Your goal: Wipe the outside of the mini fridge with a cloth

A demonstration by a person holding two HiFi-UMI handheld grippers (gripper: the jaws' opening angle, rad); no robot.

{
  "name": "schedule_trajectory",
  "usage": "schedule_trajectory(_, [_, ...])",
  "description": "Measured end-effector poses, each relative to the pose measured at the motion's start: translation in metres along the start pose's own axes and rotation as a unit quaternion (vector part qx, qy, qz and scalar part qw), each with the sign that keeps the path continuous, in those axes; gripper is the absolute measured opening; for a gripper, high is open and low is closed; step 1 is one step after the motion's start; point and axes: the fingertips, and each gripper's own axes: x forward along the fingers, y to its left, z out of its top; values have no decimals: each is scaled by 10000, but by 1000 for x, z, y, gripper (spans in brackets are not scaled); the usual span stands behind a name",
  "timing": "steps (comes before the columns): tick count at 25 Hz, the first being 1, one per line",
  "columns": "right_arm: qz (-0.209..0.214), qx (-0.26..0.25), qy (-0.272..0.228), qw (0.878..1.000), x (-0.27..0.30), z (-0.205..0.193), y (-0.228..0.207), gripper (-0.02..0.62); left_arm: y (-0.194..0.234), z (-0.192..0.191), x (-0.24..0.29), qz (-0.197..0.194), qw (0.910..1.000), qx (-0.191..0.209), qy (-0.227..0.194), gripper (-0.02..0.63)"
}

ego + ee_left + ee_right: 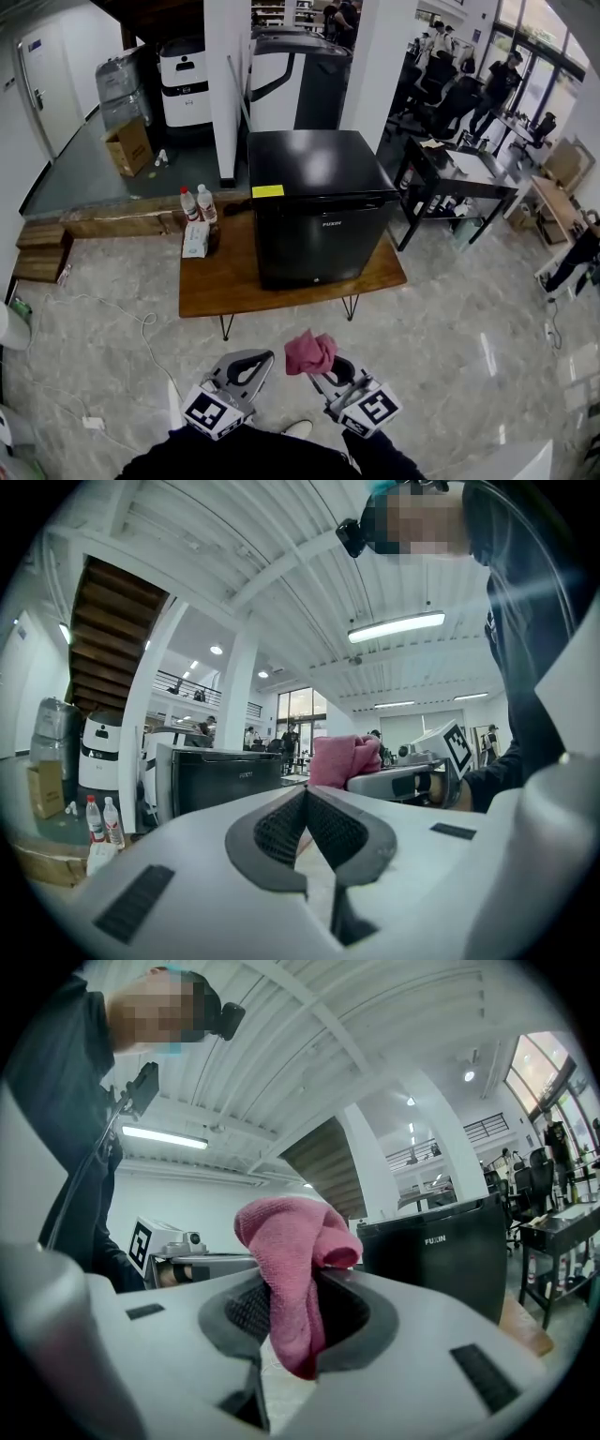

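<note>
The right gripper [321,368], at the lower centre of the head view, is clamped on a pink cloth [310,352]. The left gripper [257,360] lies just to its left, the two apart.

**Containers.** Two clear bottles [199,203] with red caps stand upright at the left end of the wooden desk [220,286]. Their contents cannot be told. A white packet [195,240] lies just in front of them. A cardboard box [129,146] stands on the floor at the upper left of the frame with its flaps open and its inside not readable.

**Task object.** The mini fridge [319,208] is a black, glossy cube with its door shut. It stands on the desk at the centre of the frame, well apart from both grippers. A yellow label [267,191] lies on its top near the front left corner, and small pale lettering marks the door. In the right gripper view the fridge [441,1251] appears at the right, beyond the jaws.

**Grippers.** In the right gripper view, the right gripper [292,1299] has its jaws pressed on the cloth [298,1246]. The cloth bunches in a fold above the jaws and hangs down between the dark pads. In the left gripper view, the left gripper [306,801] has its jaws closed, with the ribbed pads meeting at the tips and nothing held between them. The cloth [345,759] shows beyond, at the centre right.
</note>
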Motion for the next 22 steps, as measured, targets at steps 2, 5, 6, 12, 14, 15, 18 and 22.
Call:
schedule_trajectory(2, [-24,14,-24,10000,-1,0,-8,104,3,2,7,132,9999,-70,-46,6])
schedule_trajectory(5, [-19,78,-38,10000,1,-2,-20,106,8,4,18,295,9993,-184,-138,6])
schedule_trajectory(6, [-28,89,-41,9999,4,-2,-24,105,10,4,22,319,9992,-199,-145,6])
schedule_trajectory(12, [-246,96,-44,9996,37,-2,-56,105,43,-1,48,250,9992,-291,-93,6])
schedule_trajectory(14, [-316,89,7,9995,54,-5,-69,106,60,-4,58,208,9994,-263,-100,6])
schedule_trajectory(15, [-372,94,22,9993,63,-6,-76,106,70,-5,63,190,9995,-219,-89,6])
schedule_trajectory(18, [-570,34,67,9983,94,-2,-95,107,106,-9,77,165,9997,-175,-64,6])
schedule_trajectory(22, [-714,-81,198,9972,140,2,-122,106,154,-11,94,151,9997,-207,-53,6])
